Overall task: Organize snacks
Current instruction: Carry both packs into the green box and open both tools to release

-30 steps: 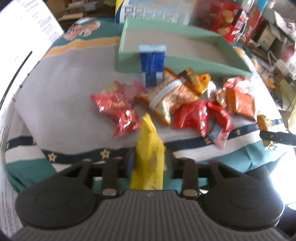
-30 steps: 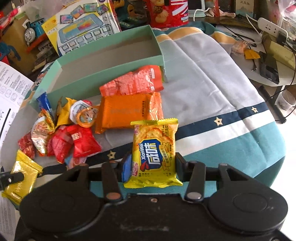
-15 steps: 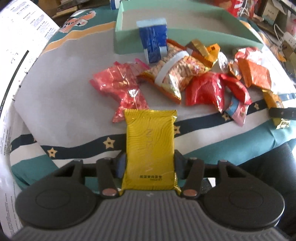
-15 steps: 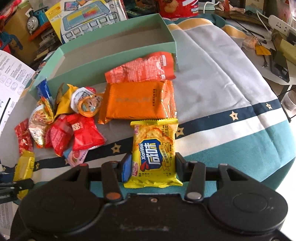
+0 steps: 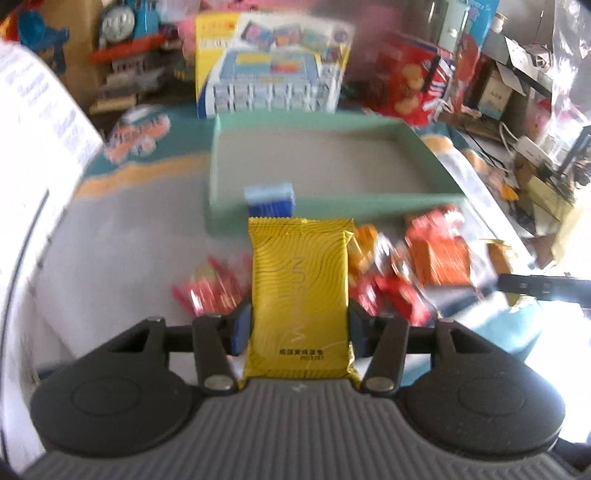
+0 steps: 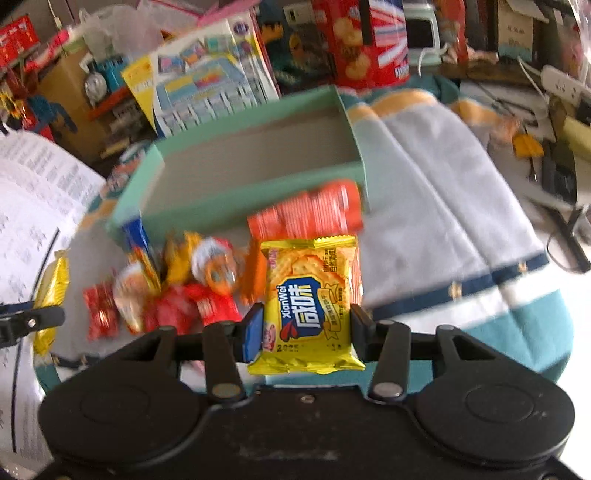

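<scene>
My left gripper (image 5: 299, 325) is shut on a gold-yellow packet (image 5: 299, 280) with wavy lines, held flat above the snack pile. In the right wrist view, my right gripper (image 6: 304, 328) is shut on a yellow cracker packet (image 6: 310, 295). Both point toward an open green box (image 5: 369, 206) whose grey floor is bare. A blue packet (image 5: 271, 201) leans on its front wall. Red snacks (image 5: 210, 288) and an orange packet (image 5: 439, 262) lie on the grey cloth before the box. The right view shows the same green box (image 6: 229, 210) and the left gripper's gold packet (image 6: 55, 284) at far left.
Behind the box stand a toy keyboard carton (image 5: 273, 77), a blue toy train (image 5: 125, 22) and a red biscuit tin (image 6: 362, 40). A printed sheet (image 6: 37, 192) curves along the left. Cables and clutter (image 6: 554, 85) fill the right side beyond the cloth's edge.
Both grippers have risen with their packets, and the views now look toward the box. The gold packet turned from edge-on to flat in the left gripper.
</scene>
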